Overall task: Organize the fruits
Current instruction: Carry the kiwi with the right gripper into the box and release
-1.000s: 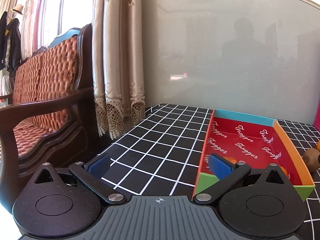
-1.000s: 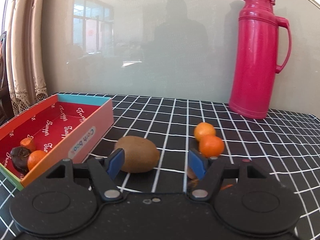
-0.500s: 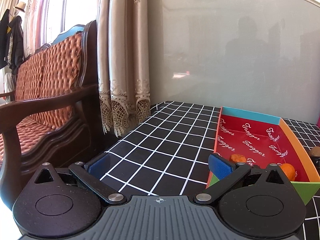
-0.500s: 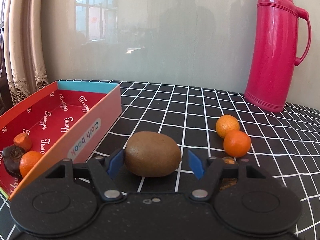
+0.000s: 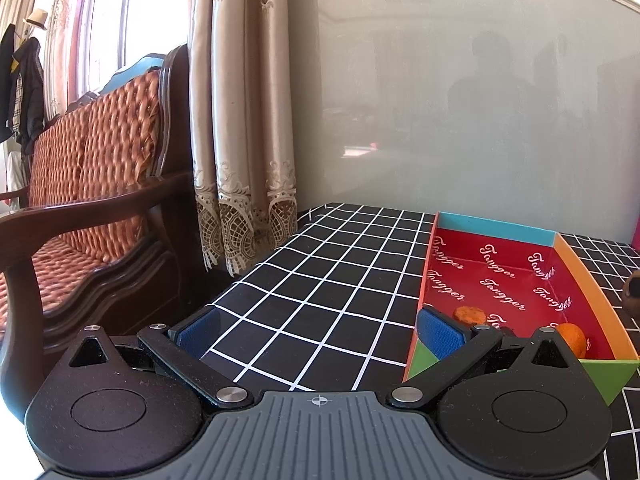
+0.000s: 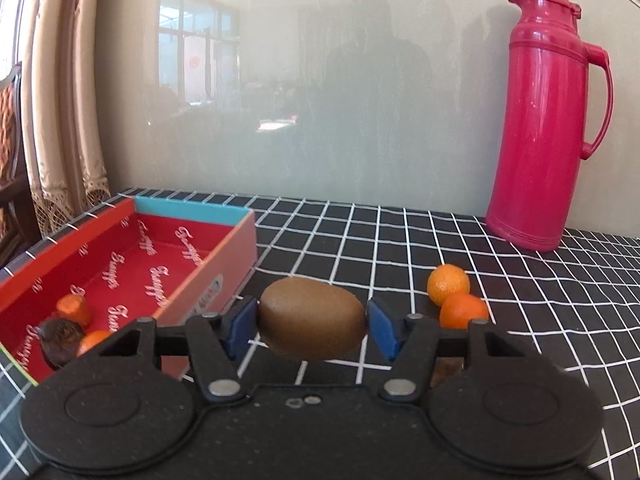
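Observation:
A brown kiwi [image 6: 312,319] sits between the blue pads of my right gripper [image 6: 313,326], which is shut on it just right of the red box [image 6: 60,264]. The box holds two small oranges [image 6: 74,309] and a dark fruit [image 6: 60,338] at its near end. Two more oranges [image 6: 448,284] lie on the cloth to the right. My left gripper [image 5: 318,326] is open and empty, low over the checked cloth left of the box [image 5: 496,236]; two oranges [image 5: 469,314] show inside it, and the kiwi [image 5: 632,292] at the right edge.
A tall pink thermos [image 6: 548,120] stands at the back right against the wall. A wooden sofa [image 5: 88,200] and a curtain [image 5: 240,120] stand left of the table [image 5: 320,264], whose left edge is close to my left gripper.
My right gripper has moved forward around the kiwi and closed on it. My left gripper has drifted a little, still open.

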Demonstrator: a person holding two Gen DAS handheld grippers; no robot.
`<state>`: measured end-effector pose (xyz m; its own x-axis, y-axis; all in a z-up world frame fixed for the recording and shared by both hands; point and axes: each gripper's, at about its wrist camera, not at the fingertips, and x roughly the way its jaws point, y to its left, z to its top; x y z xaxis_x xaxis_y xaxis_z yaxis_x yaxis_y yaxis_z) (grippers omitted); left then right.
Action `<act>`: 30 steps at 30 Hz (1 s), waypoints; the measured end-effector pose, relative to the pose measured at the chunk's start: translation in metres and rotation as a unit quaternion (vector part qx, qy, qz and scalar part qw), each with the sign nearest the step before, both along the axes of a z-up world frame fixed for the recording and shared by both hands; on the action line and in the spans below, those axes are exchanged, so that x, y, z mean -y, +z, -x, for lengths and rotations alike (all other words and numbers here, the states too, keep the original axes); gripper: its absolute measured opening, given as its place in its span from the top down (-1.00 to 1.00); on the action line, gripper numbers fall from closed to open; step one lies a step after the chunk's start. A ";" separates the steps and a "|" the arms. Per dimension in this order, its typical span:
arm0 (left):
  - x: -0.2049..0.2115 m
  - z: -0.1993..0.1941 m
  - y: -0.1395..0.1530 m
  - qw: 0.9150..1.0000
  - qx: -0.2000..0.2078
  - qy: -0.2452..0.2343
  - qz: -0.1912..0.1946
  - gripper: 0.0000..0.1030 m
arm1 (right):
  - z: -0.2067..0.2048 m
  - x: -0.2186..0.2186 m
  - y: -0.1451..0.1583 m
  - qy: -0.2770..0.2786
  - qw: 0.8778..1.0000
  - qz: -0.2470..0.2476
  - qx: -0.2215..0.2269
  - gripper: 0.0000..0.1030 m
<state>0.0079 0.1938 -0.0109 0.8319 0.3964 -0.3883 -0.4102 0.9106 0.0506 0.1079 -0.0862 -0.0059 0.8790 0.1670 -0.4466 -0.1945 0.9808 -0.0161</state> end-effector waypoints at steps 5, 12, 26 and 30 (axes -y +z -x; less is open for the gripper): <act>-0.004 0.004 0.000 1.000 -0.004 0.006 -0.004 -1.00 | 0.015 -0.024 0.015 0.039 0.998 0.007 0.039 0.41; -0.015 0.010 0.001 1.000 -0.002 0.018 0.012 -1.00 | 0.007 -0.010 0.003 0.043 0.999 -0.007 -0.033 0.27; -0.008 0.007 0.000 1.000 0.007 -0.002 0.030 -1.00 | 0.023 -0.007 -0.022 0.070 0.994 0.063 -0.060 -0.47; -0.002 0.007 0.000 1.000 0.001 -0.007 0.018 -1.00 | 0.011 -0.013 -0.033 0.065 0.993 0.059 -0.082 -0.37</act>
<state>0.0011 0.1960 -0.0105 0.8378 0.3707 -0.4009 -0.3976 0.9174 0.0174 0.0966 -0.0736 -0.0393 0.7679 0.2127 -0.6043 -0.3285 0.9405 -0.0864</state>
